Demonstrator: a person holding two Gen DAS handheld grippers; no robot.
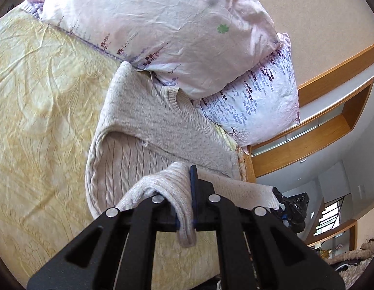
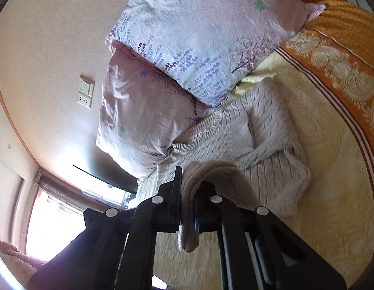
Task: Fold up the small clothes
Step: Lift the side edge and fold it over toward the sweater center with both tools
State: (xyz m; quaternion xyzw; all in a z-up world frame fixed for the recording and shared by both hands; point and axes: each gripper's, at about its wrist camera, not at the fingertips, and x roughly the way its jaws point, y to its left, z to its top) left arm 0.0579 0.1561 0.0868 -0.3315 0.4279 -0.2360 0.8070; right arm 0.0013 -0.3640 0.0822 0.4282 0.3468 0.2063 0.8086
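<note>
A pale beige cable-knit sweater (image 1: 148,125) lay spread across a yellow embossed bedspread (image 1: 41,96), its ribbed neckline tucked against two stacked floral pillows (image 1: 162,29) at the head of the bed. The black left gripper (image 1: 187,193) was clamped tight on a bunched fold of the sweater's knit, which draped over its fingers and hung down between them. The black right gripper (image 2: 187,193) was likewise closed hard on another gathered edge of the sweater (image 2: 247,133), the fabric hanging through its jaws. In the left wrist view, the right gripper (image 1: 290,207) appeared just past the lifted ribbed hem. An orange patterned blanket (image 2: 336,48) lay along the far side of the bedspread (image 2: 319,193), beside the pillows (image 2: 199,36).
</note>
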